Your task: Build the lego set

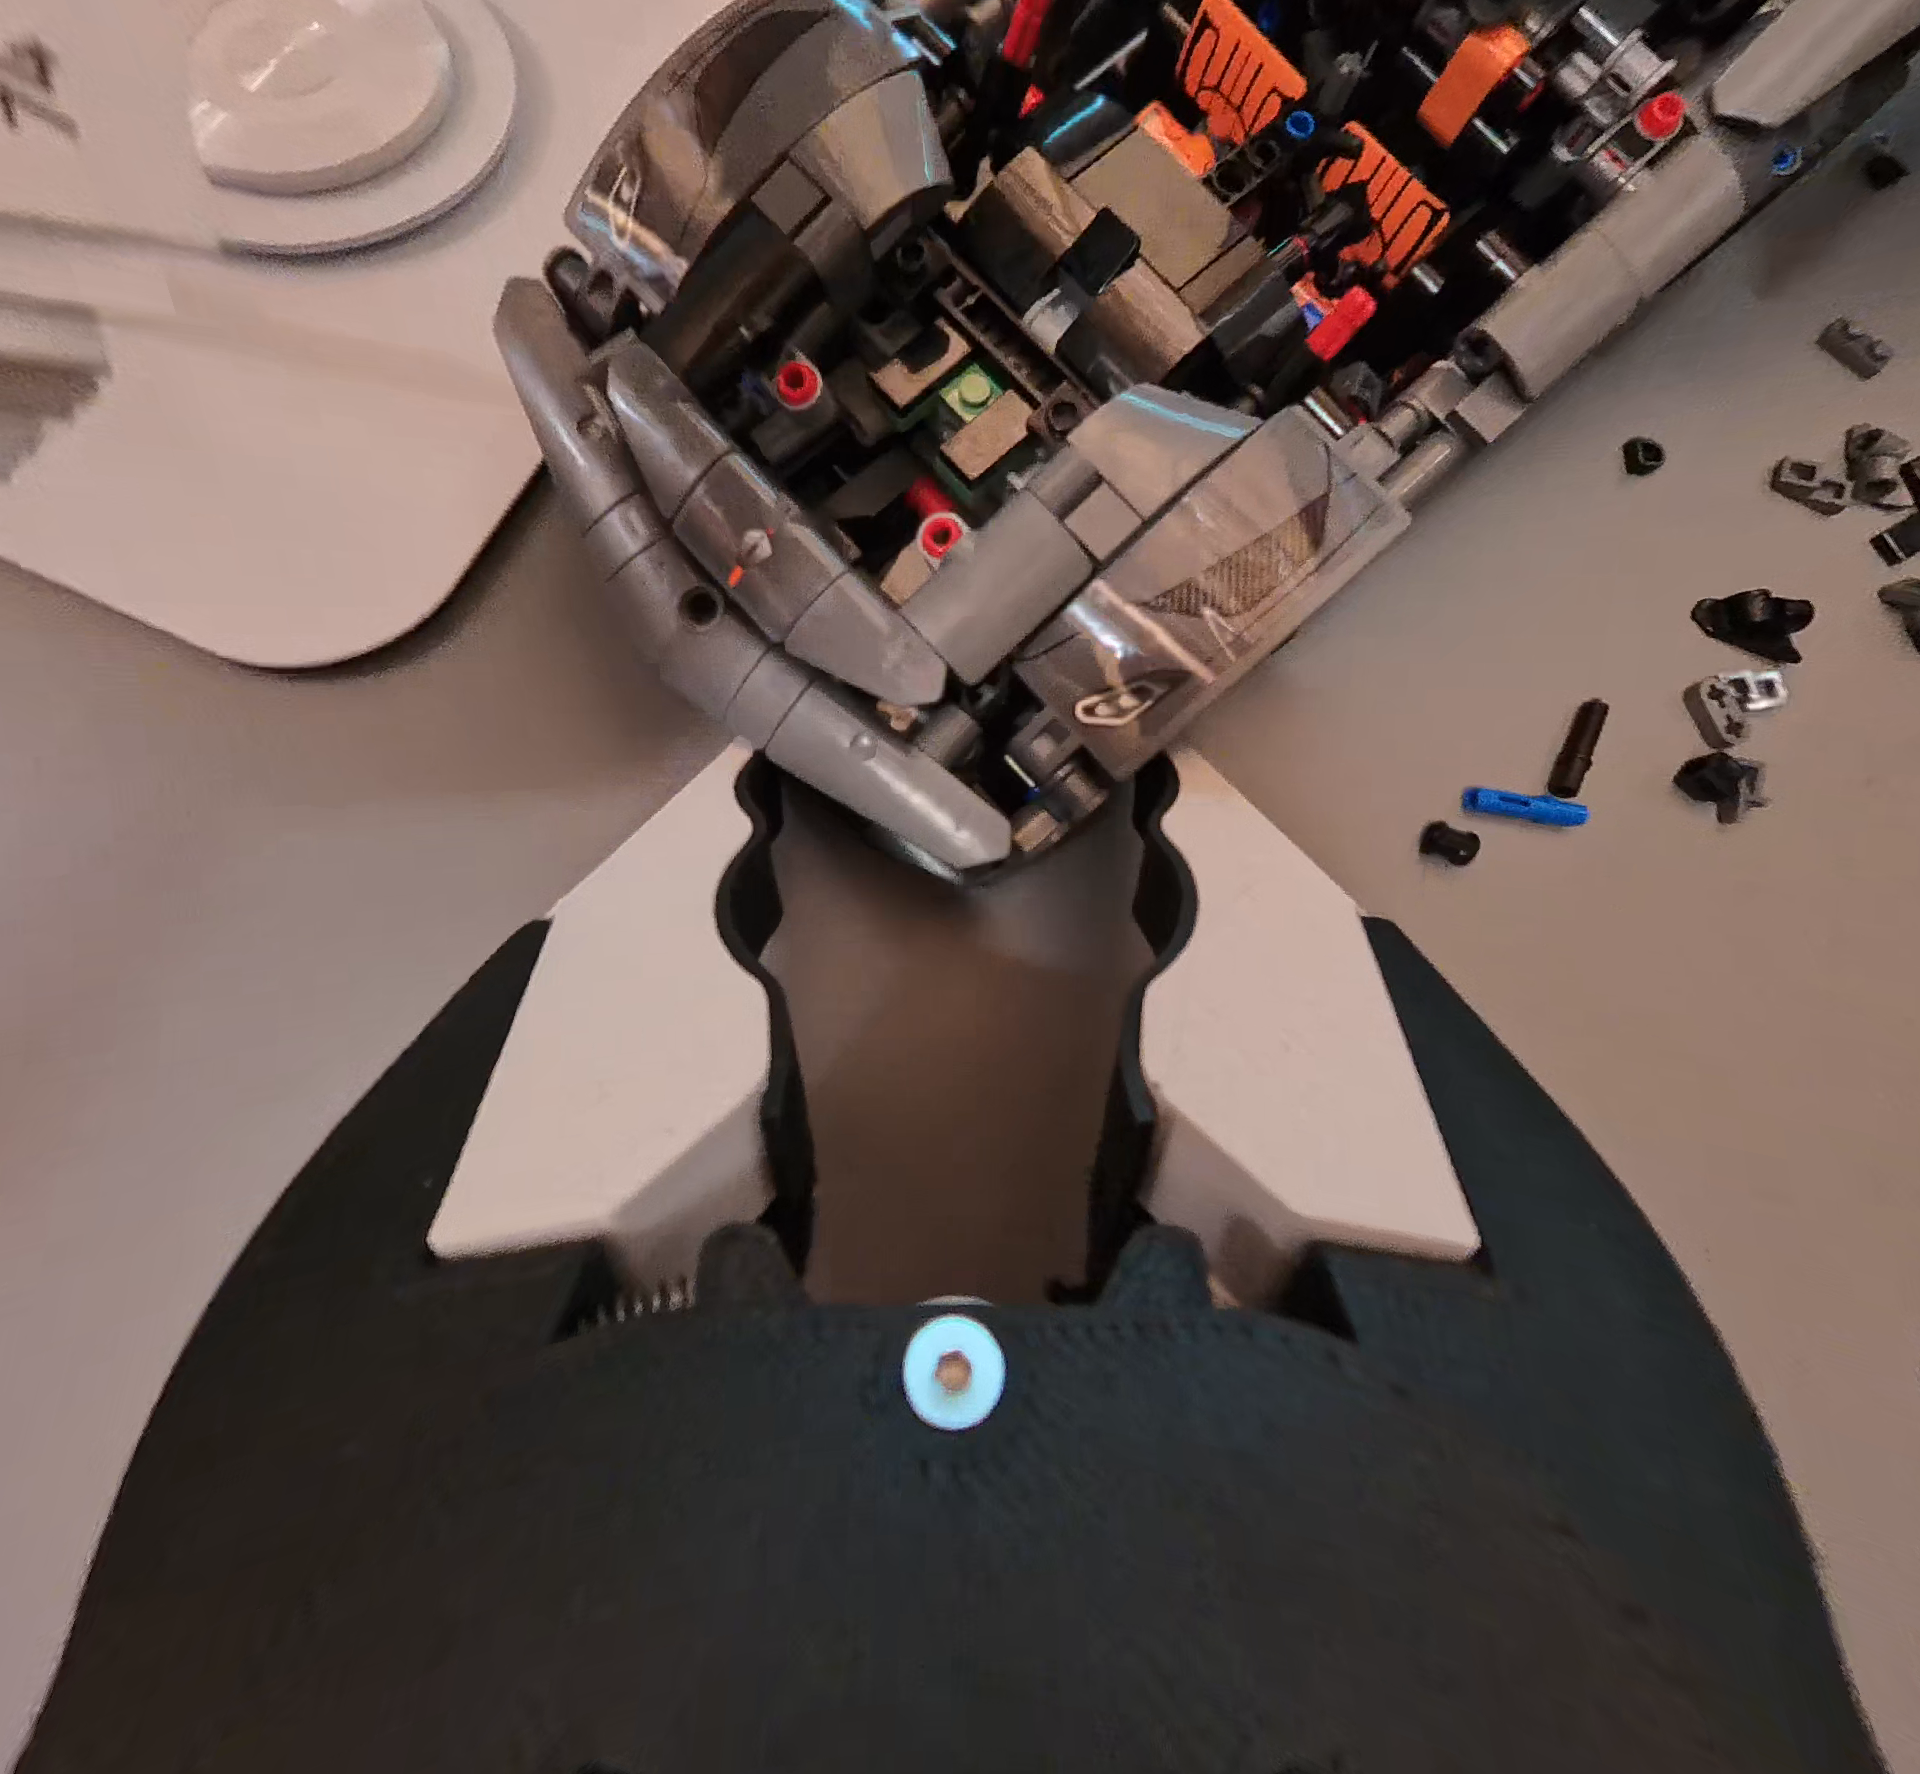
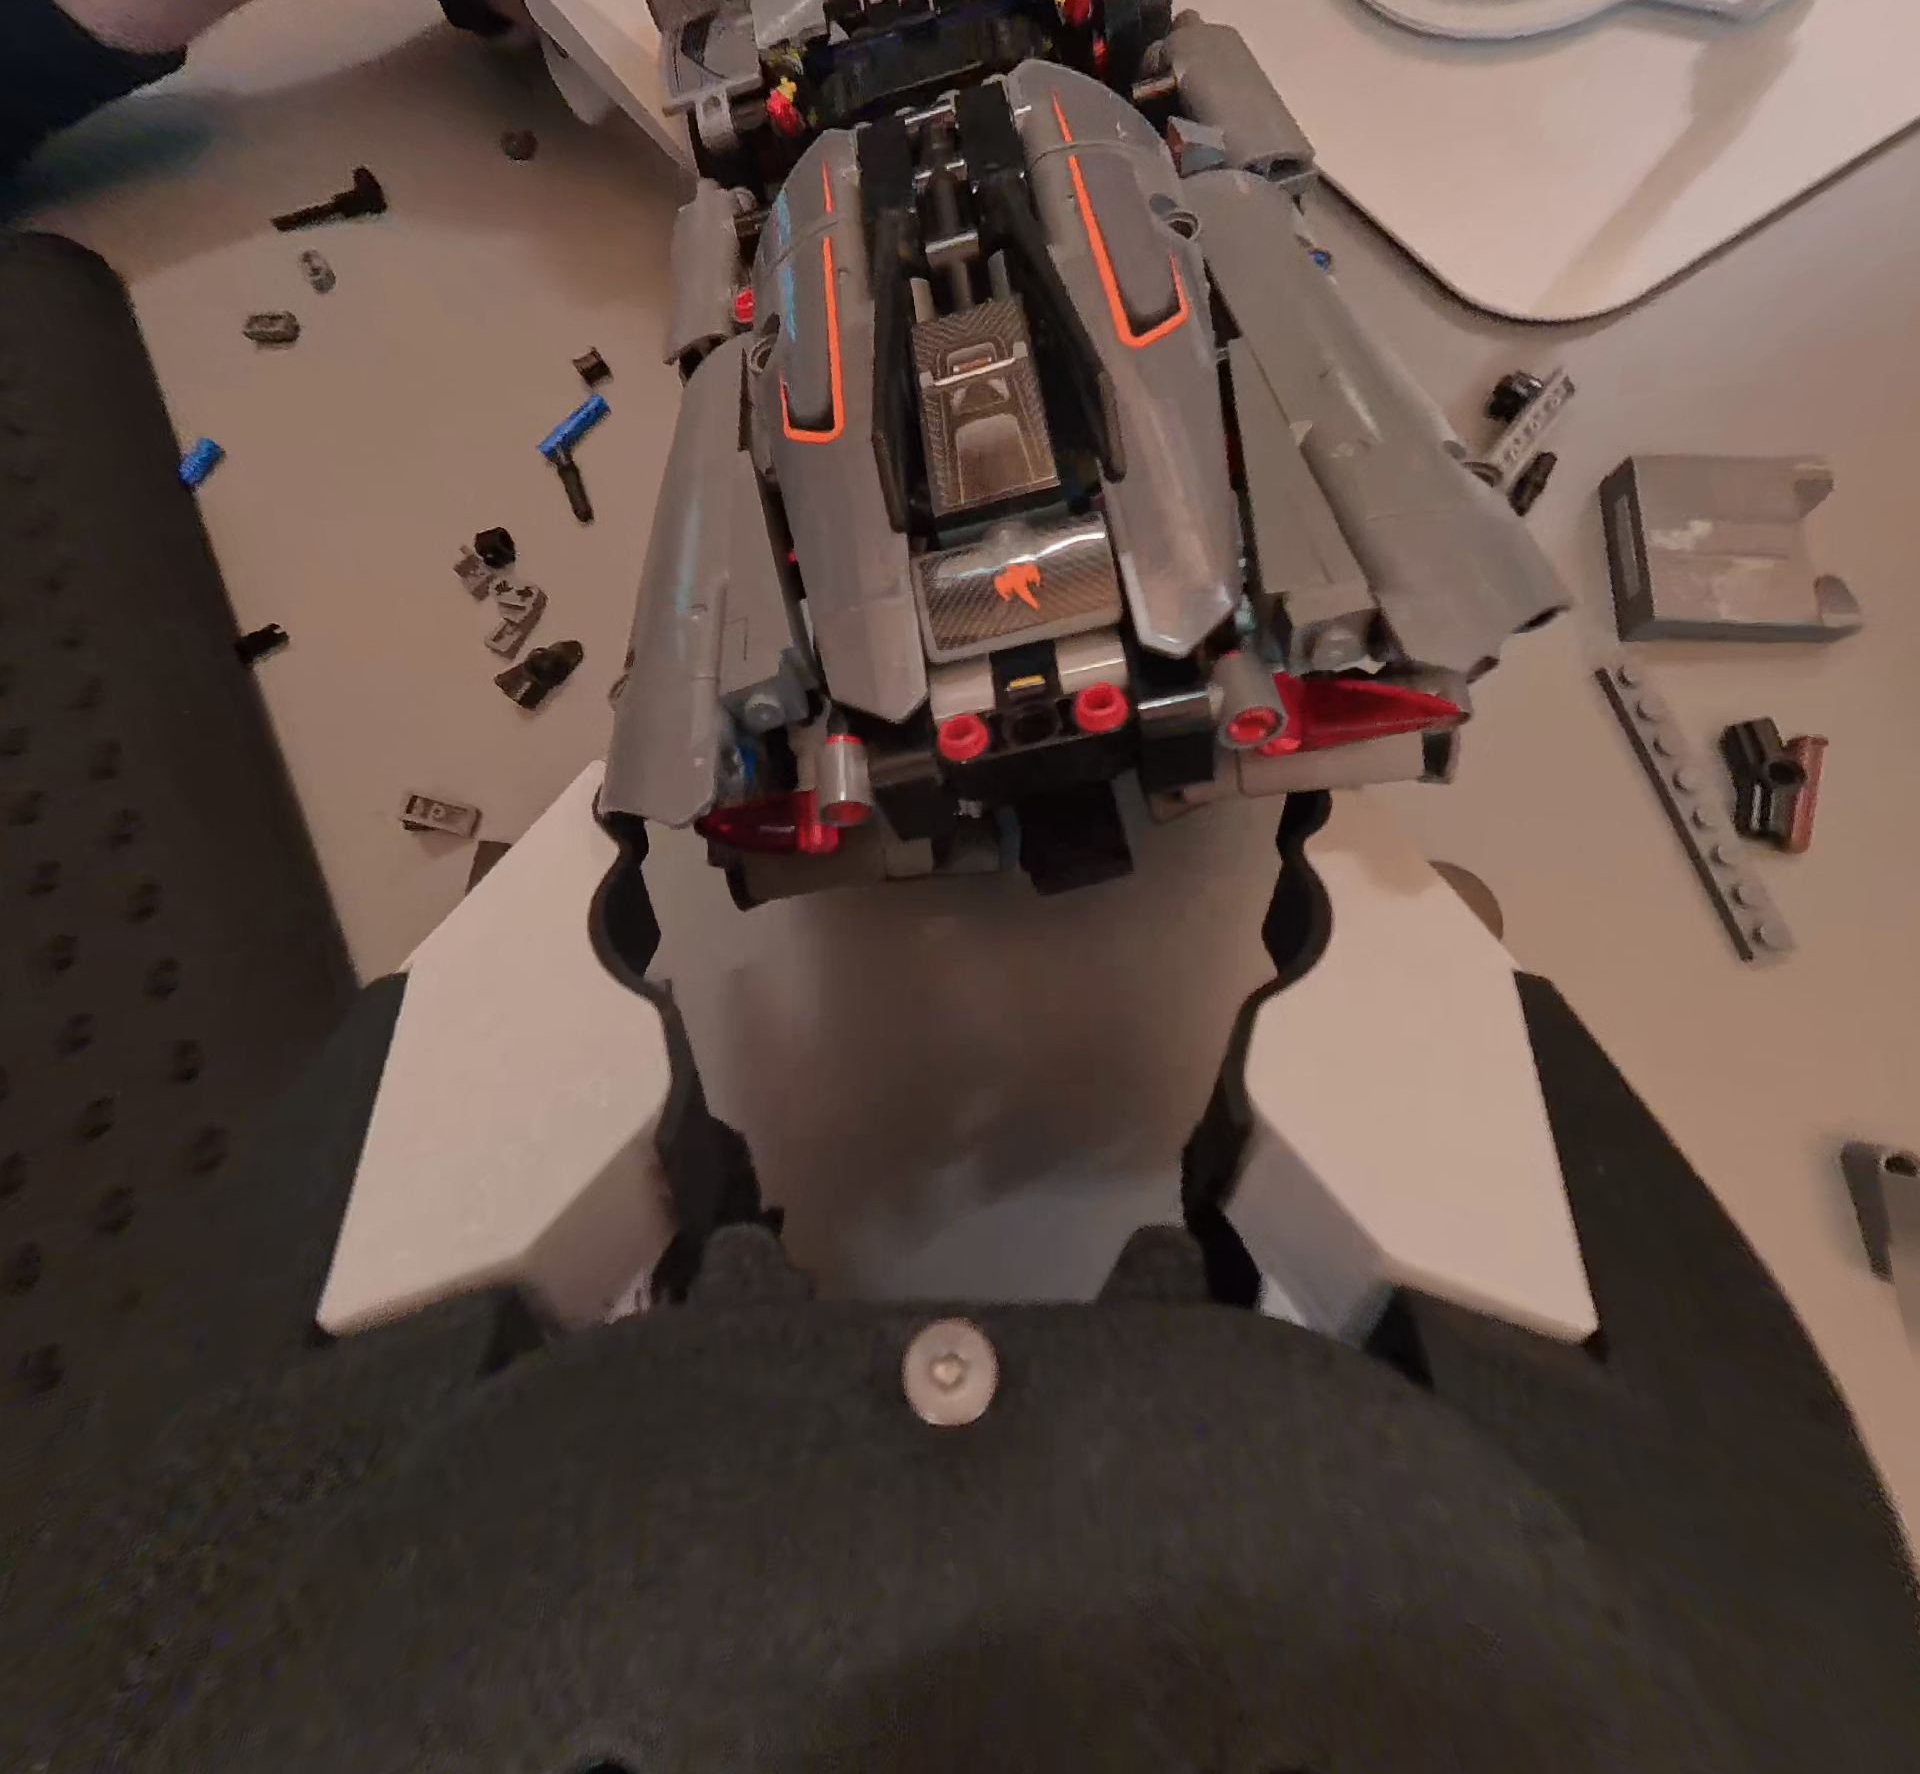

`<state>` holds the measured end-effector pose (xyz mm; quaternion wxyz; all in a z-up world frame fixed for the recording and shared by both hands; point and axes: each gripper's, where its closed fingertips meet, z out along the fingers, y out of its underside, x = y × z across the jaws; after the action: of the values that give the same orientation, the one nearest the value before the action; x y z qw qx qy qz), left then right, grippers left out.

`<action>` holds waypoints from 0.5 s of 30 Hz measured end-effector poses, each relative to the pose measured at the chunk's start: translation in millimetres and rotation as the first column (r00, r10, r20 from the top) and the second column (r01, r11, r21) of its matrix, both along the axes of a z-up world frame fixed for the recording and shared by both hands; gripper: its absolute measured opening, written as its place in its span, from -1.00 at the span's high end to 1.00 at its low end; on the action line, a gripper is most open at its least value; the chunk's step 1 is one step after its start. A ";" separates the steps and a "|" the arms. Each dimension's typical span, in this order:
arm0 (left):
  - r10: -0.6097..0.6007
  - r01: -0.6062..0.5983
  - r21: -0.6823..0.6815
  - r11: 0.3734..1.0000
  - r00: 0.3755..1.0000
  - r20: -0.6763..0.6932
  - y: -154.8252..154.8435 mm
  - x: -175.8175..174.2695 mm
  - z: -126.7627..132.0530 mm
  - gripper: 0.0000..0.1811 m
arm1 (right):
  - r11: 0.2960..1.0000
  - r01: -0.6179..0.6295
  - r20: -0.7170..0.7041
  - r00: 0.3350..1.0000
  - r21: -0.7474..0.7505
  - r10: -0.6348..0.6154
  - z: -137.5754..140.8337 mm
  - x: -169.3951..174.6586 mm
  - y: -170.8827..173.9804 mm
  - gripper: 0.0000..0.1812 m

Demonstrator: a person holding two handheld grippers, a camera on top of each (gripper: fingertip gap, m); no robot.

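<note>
The part-built grey lego car (image 2: pixel 977 436) lies mid-table. The left gripper (image 1: pixel 961 815) clasps its front corner; the right gripper (image 2: pixel 961 851) is spread wide at its tail, grasping nothing. Judged step: steadying. Next comes fetching a loose piece, perhaps the blue pin (image 1: pixel 1524 806) right.

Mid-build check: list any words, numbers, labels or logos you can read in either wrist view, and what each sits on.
White sheet, far-left edge: dark printed marks, too blurred to read.
Front sticker on the lego model: outline emblem only, no letters.
Rear sticker on the model: orange emblem only, no words.
Nothing else legible in either view.
</note>
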<state>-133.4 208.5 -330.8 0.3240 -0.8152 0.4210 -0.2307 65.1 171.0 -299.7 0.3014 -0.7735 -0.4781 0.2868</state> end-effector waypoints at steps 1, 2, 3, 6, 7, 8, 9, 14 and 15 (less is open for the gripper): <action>0.009 -0.009 -0.006 1.000 1.000 0.005 -2.7 -1.7 0.4 0.28 | 1.000 -0.009 -0.004 1.000 -0.001 0.009 2.1 -1.9 -0.1 -0.31; 0.021 -0.021 -0.008 1.000 1.000 0.010 -4.9 -3.7 0.6 0.28 | 1.000 -0.019 -0.004 1.000 -0.004 0.019 3.4 -3.9 0.2 -0.31; 0.032 -0.032 -0.004 0.999 0.999 0.006 -6.9 -6.1 0.4 0.28 | 1.000 -0.029 -0.001 1.000 -0.009 0.029 3.9 -6.1 0.6 -0.32; 0.071 -0.071 -0.008 0.997 0.997 -0.009 -14.2 -16.4 0.2 0.28 | 0.998 -0.064 0.025 0.998 0.002 0.064 2.1 -15.3 0.7 -0.32; 0.083 -0.083 -0.003 0.997 0.996 -0.021 -16.8 -21.3 -0.2 0.27 | 0.997 -0.080 0.030 0.996 -0.002 0.080 1.8 -19.5 -0.9 -0.32; 0.097 -0.097 -0.004 0.995 0.995 -0.025 -19.7 -26.2 -0.3 0.27 | 0.996 -0.094 0.032 0.995 -0.003 0.094 2.1 -24.1 -2.4 -0.32; 0.109 -0.110 -0.015 0.994 0.994 -0.022 -23.1 -30.4 0.1 0.27 | 0.995 -0.104 0.035 0.994 -0.005 0.105 2.7 -28.1 -2.9 -0.31; 0.162 -0.161 -0.040 0.986 0.987 0.017 -32.5 -47.9 2.0 0.28 | 0.990 -0.140 0.035 0.990 -0.016 0.140 8.5 -46.8 0.5 -0.31; 0.170 -0.169 -0.037 0.985 0.985 0.011 -34.5 -51.1 2.8 0.29 | 0.989 -0.149 0.042 0.988 -0.023 0.150 8.9 -49.9 0.8 -0.32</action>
<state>-184.5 174.0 -328.0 0.3308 -0.8521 0.3435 -0.2157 15.3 171.8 -290.8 0.2607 -0.7445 -0.5385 0.2963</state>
